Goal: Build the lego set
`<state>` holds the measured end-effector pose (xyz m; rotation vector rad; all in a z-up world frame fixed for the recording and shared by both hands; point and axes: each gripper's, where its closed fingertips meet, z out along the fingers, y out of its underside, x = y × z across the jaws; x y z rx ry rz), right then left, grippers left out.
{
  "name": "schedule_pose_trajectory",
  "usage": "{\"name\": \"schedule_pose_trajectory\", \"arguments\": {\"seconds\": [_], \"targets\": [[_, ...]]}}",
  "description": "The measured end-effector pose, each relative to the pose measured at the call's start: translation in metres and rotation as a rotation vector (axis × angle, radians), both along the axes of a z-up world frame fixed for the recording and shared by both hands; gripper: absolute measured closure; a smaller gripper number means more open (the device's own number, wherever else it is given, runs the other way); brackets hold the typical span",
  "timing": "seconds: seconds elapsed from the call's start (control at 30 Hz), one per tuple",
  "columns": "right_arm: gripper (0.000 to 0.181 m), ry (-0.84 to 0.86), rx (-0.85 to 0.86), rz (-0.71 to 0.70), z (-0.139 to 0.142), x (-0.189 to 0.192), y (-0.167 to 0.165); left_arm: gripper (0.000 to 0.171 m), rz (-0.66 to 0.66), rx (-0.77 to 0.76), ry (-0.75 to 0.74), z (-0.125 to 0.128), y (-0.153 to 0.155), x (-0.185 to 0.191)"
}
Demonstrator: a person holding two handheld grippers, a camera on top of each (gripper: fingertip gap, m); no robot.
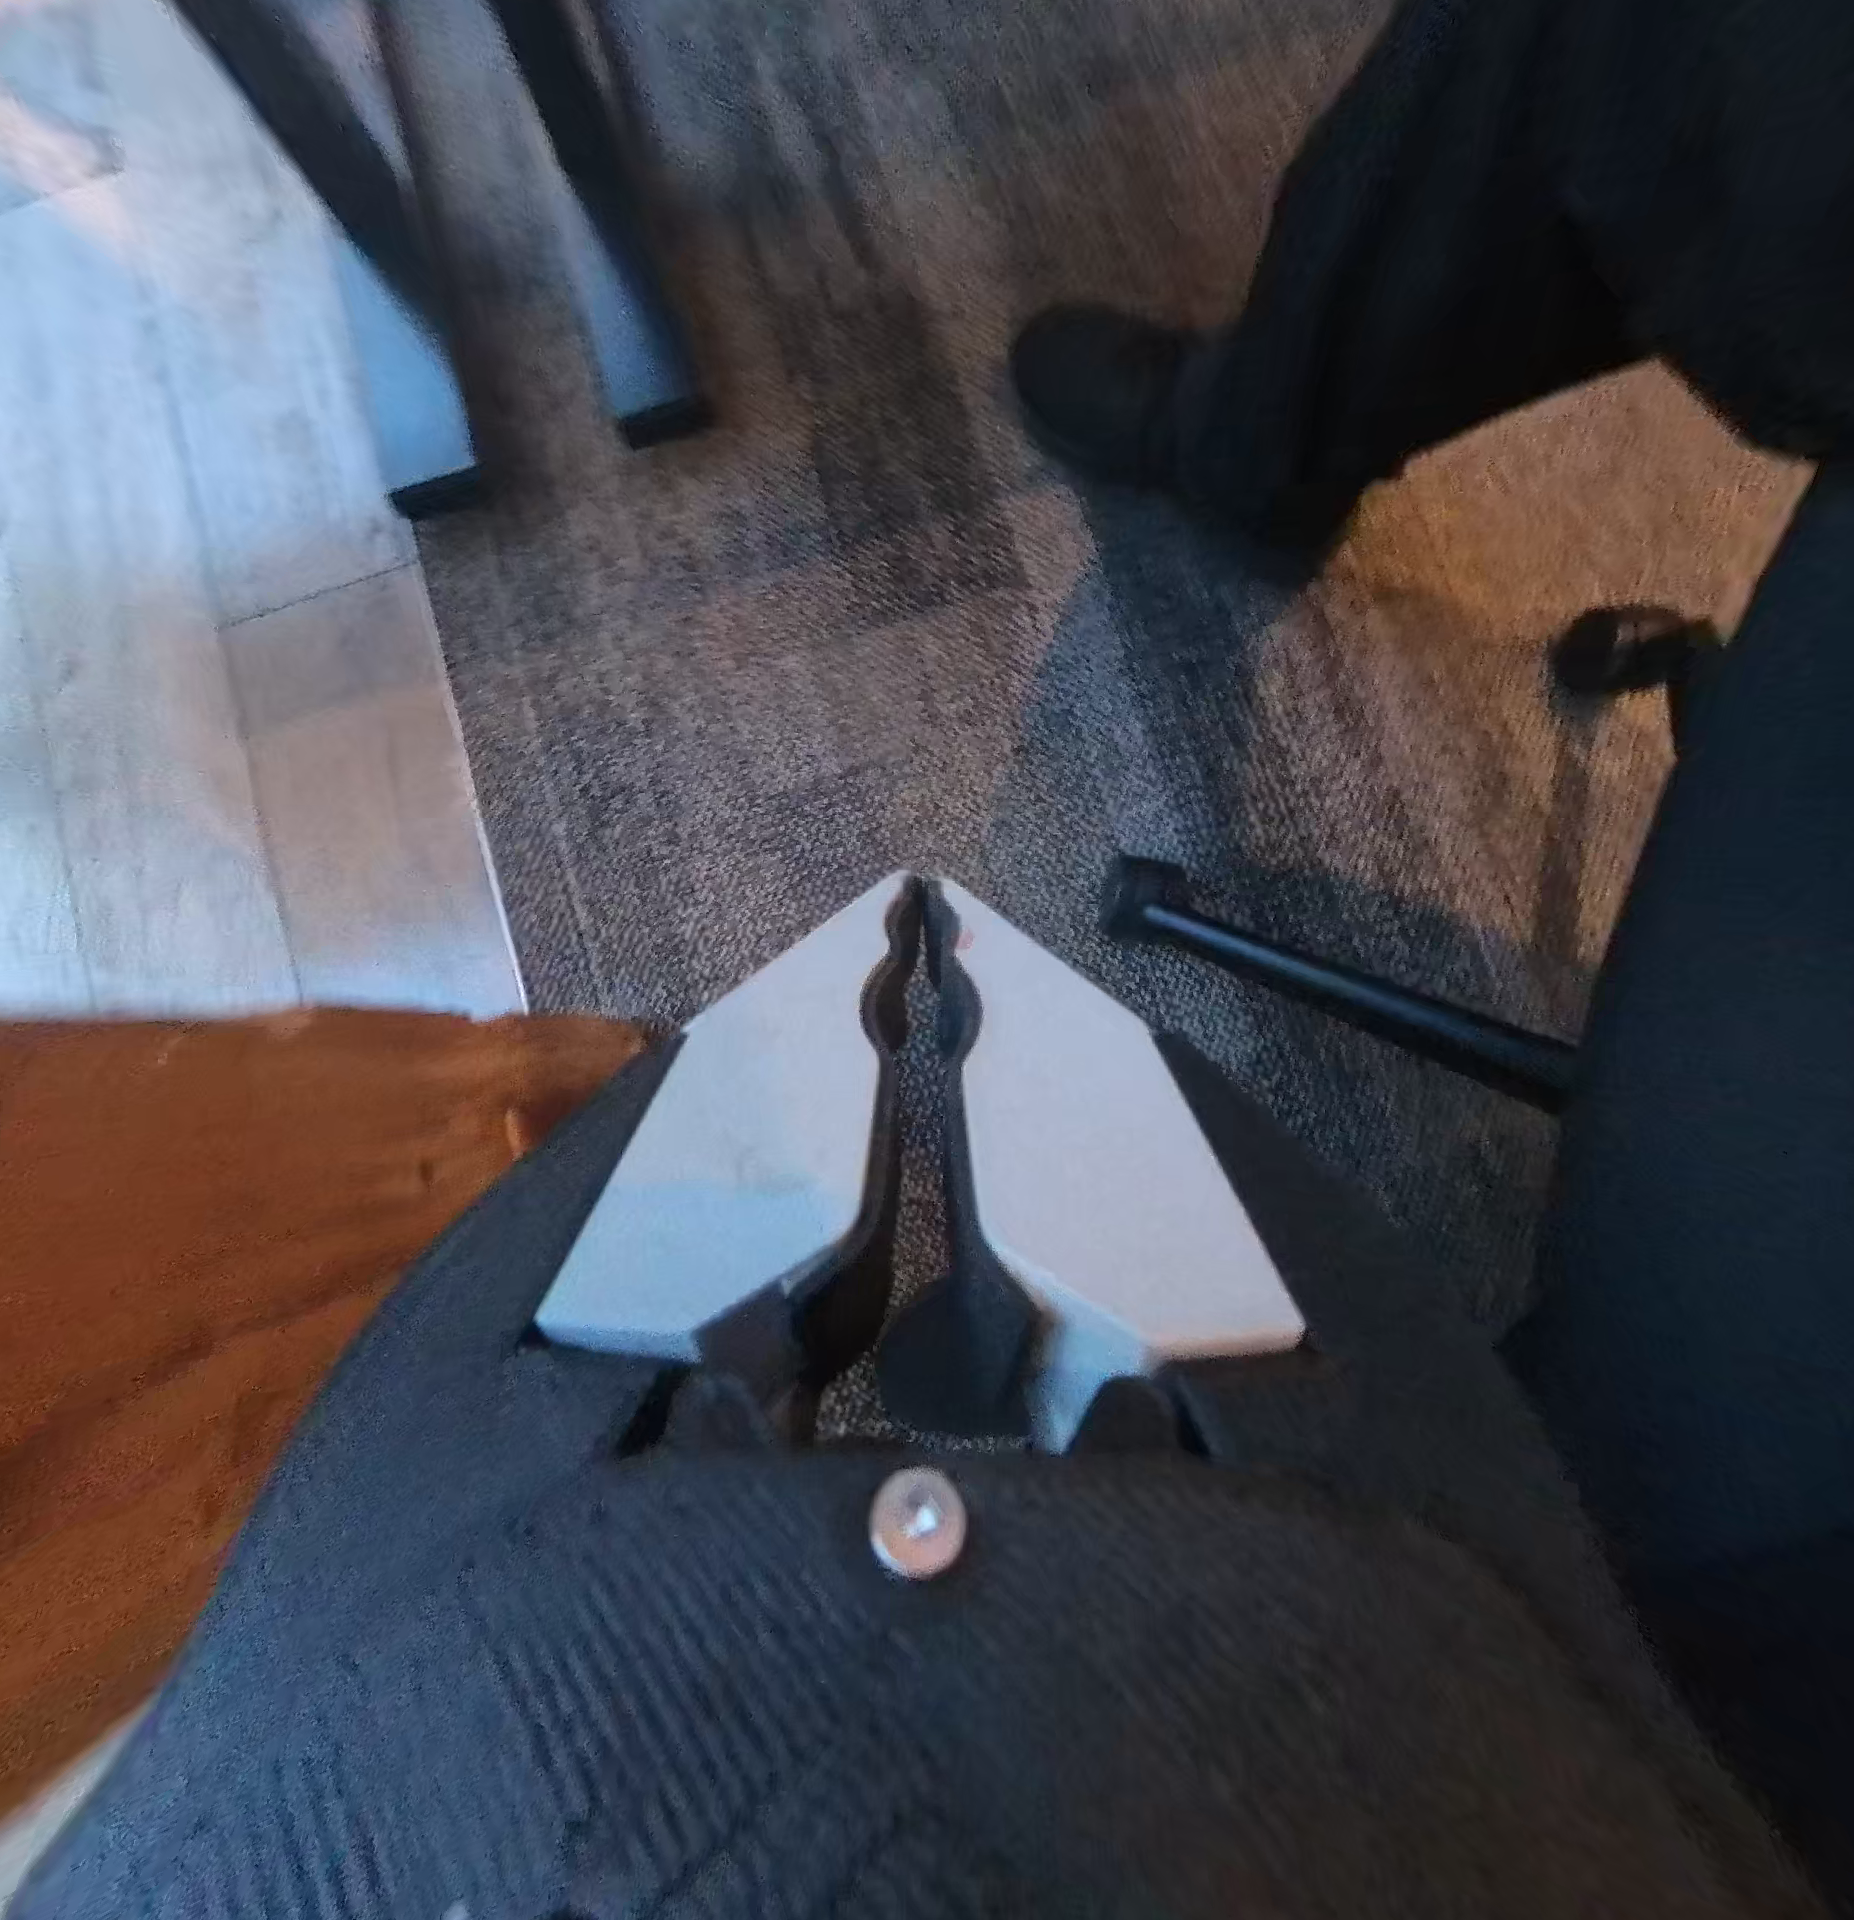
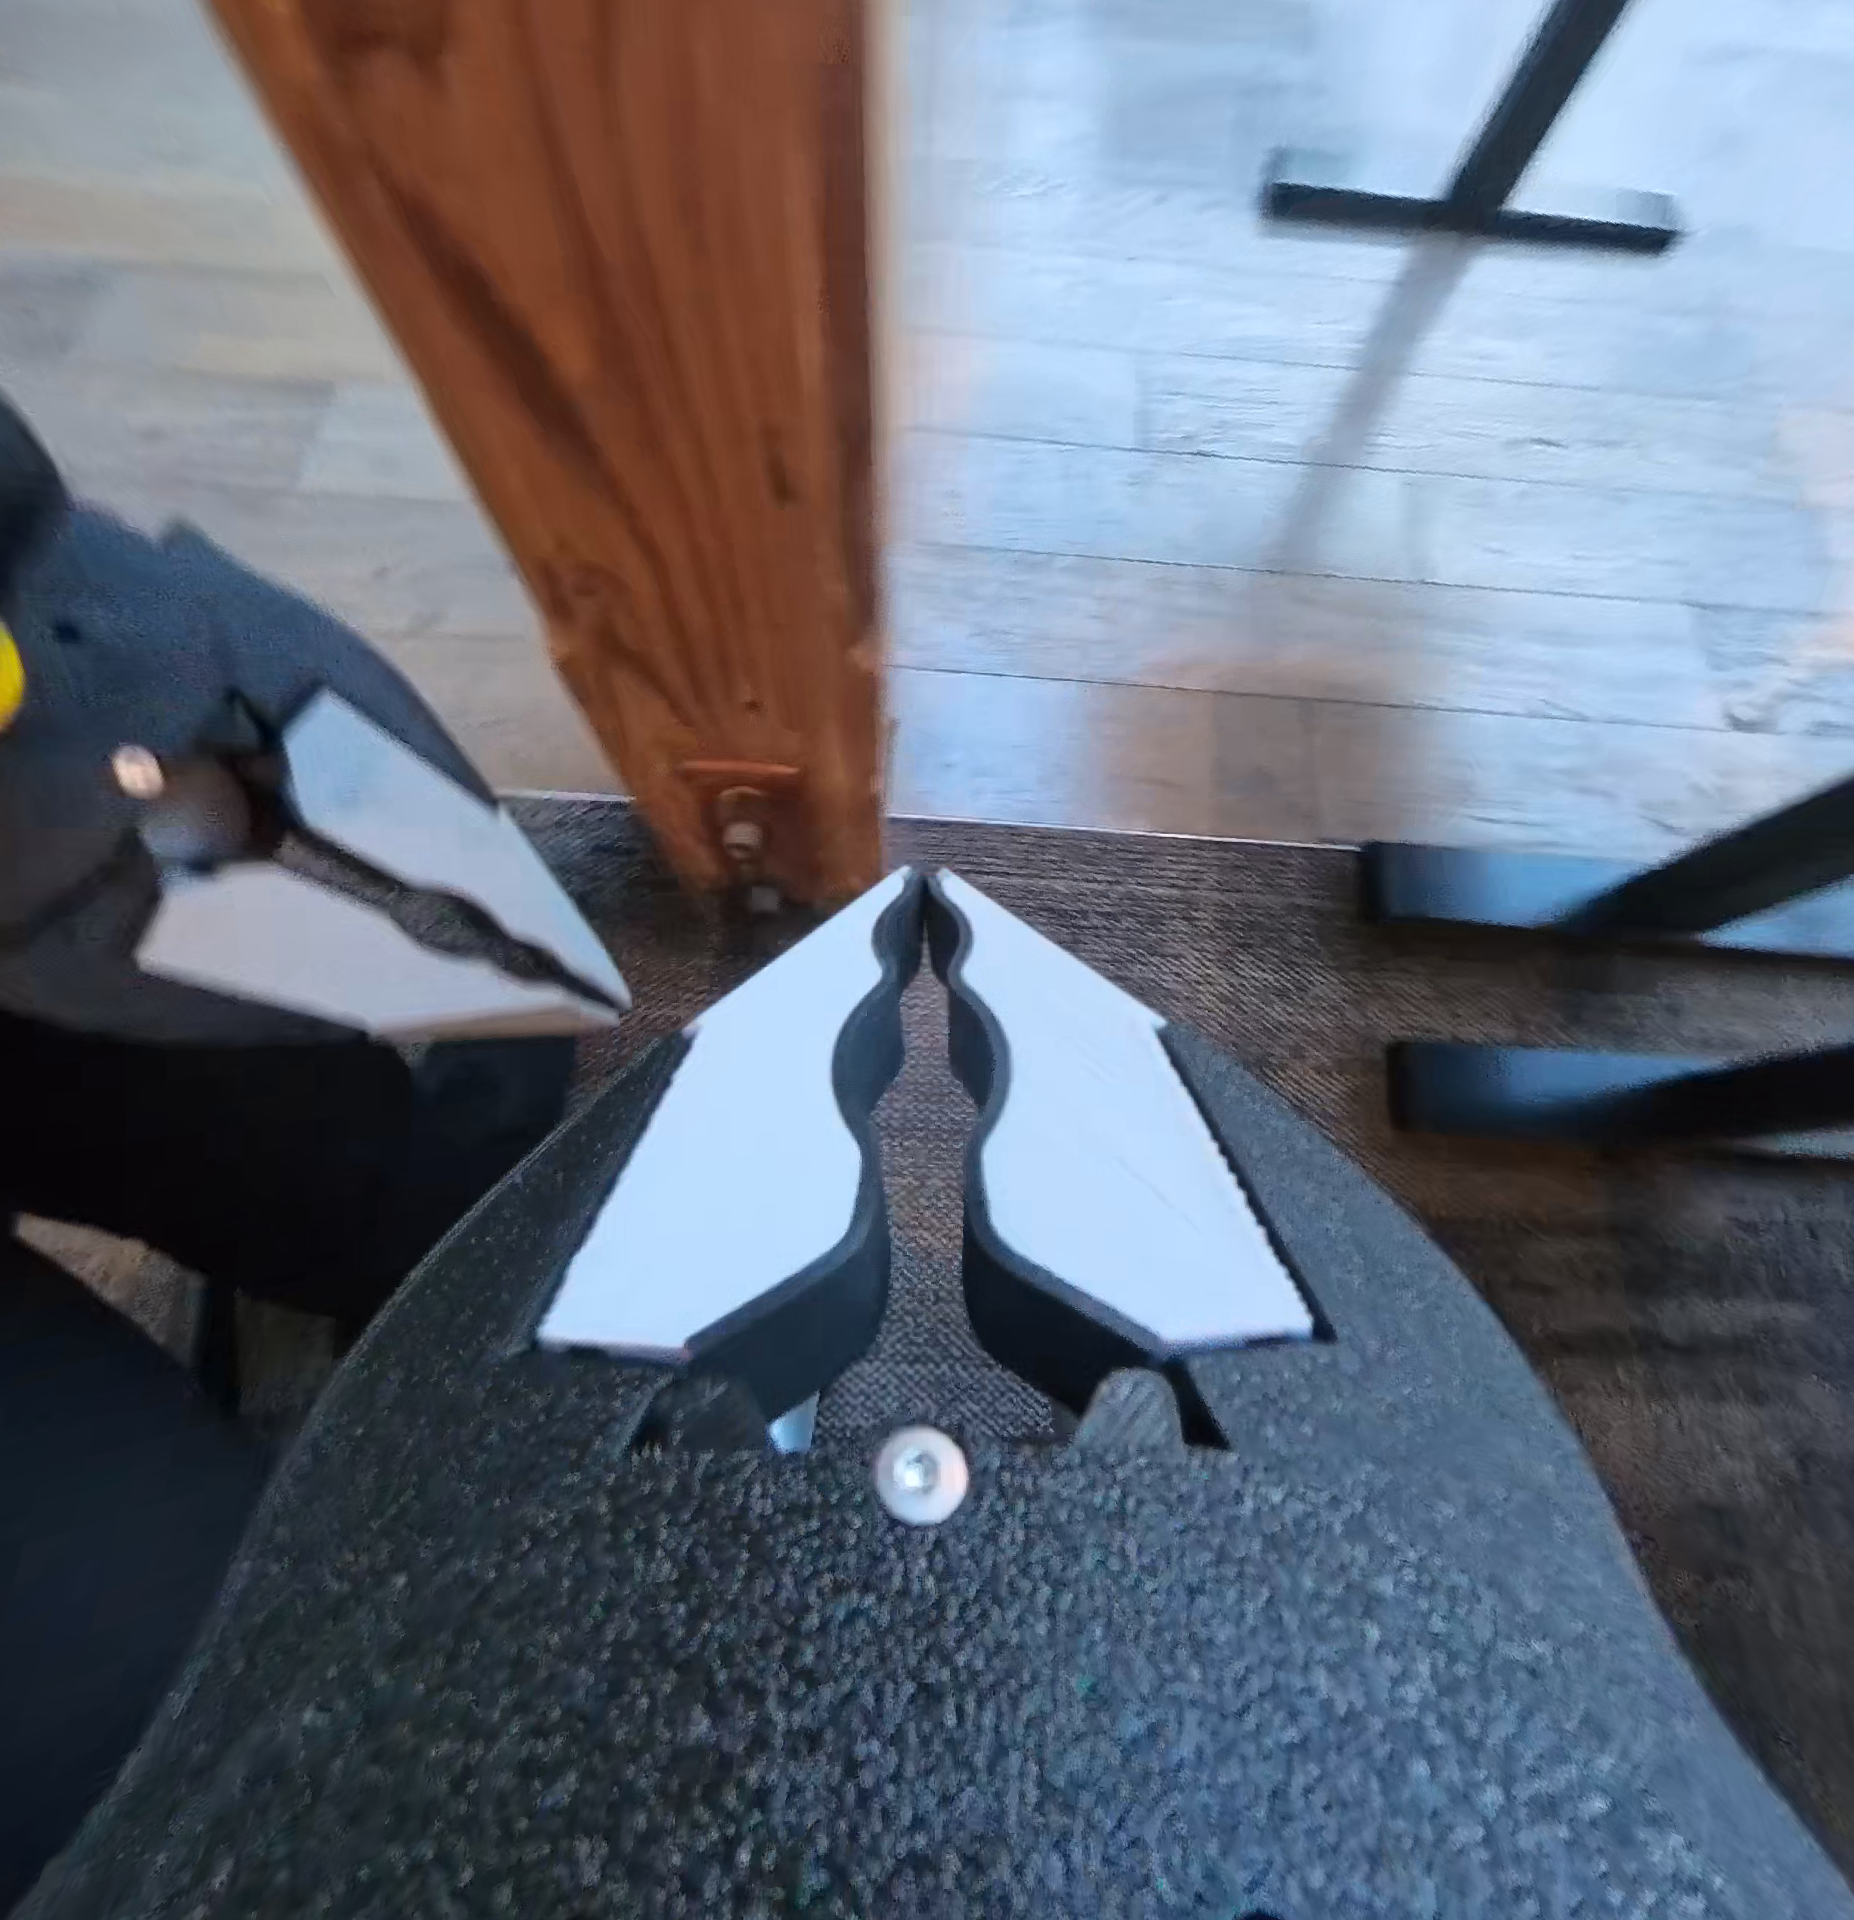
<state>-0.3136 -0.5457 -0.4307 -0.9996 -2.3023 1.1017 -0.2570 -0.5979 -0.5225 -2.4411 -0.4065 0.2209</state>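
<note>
1. My two cameras look down at the floor: grey-brown carpet [image 1: 777, 665] meeting pale planks [image 1: 154, 623].
2. A wood post [image 2: 632, 395] stands at the carpet edge in my right view, with a bracket and bolt at its foot [image 2: 741, 821]. In my left view a wood surface [image 1: 227, 1195] fills the lower left.
3. A person's dark trouser leg [image 1: 1474, 260] and shoe [image 1: 1099, 384] show at the upper right of my left view.
4. Black metal furniture feet [image 2: 1588, 904] rest on the carpet to the right in my right view.
5. My left gripper [image 1: 921, 902] is clenched, tips together, nothing between them. It also shows at the left of my right view [image 2: 601, 997], tips meeting.
6. My right gripper [image 2: 923, 891] is clenched too, tips touching and empty.
7. I see no lego in either view, so I cannot tell where it is.
</note>
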Motion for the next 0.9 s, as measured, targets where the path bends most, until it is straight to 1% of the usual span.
{"name": "schedule_pose_trajectory", "arguments": {"seconds": [0.07,0.13,0.2,0.27,0.3,0.33,0.4,0.47,0.57,0.67,0.8,0.9], "targets": [[0.181,-0.009,-0.049,-0.099,-0.005,-0.002,0.048,0.171,-0.093,-0.091,-0.004,-0.012,0.050,0.005],[0.181,-0.010,-0.037,-0.201,-0.025,0.001,0.107,0.171,-0.154,-0.143,0.013,-0.018,0.105,0.010],[0.181,-0.034,-0.022,-0.306,-0.051,0.015,0.170,0.171,-0.192,-0.153,0.009,-0.020,0.163,0.018],[0.181,-0.079,-0.018,-0.427,-0.076,0.038,0.238,0.171,-0.229,-0.156,0.005,-0.021,0.219,0.029],[0.181,-0.097,-0.020,-0.489,-0.083,0.054,0.271,0.171,-0.253,-0.155,0.003,-0.021,0.246,0.037],[0.181,-0.101,-0.030,-0.555,-0.086,0.070,0.303,0.171,-0.280,-0.148,0.000,-0.020,0.271,0.046],[0.181,-0.084,-0.092,-0.694,-0.083,0.102,0.360,0.171,-0.324,-0.135,0.000,-0.017,0.314,0.066],[0.181,-0.080,-0.127,-0.810,-0.085,0.136,0.403,0.171,-0.377,-0.144,-0.006,-0.018,0.344,0.089],[0.181,-0.123,-0.071,-0.896,-0.102,0.185,0.444,0.171,-0.486,-0.175,0.009,-0.018,0.378,0.124],[0.181,-0.154,-0.053,-0.964,-0.111,0.228,0.470,0.171,-0.589,-0.195,0.036,-0.014,0.403,0.151],[0.181,-0.176,-0.056,-1.059,-0.117,0.281,0.493,0.171,-0.685,-0.217,0.048,-0.014,0.423,0.181],[0.181,-0.202,-0.020,-1.099,-0.126,0.322,0.500,0.171,-0.745,-0.139,0.052,0.002,0.447,0.213]]}}
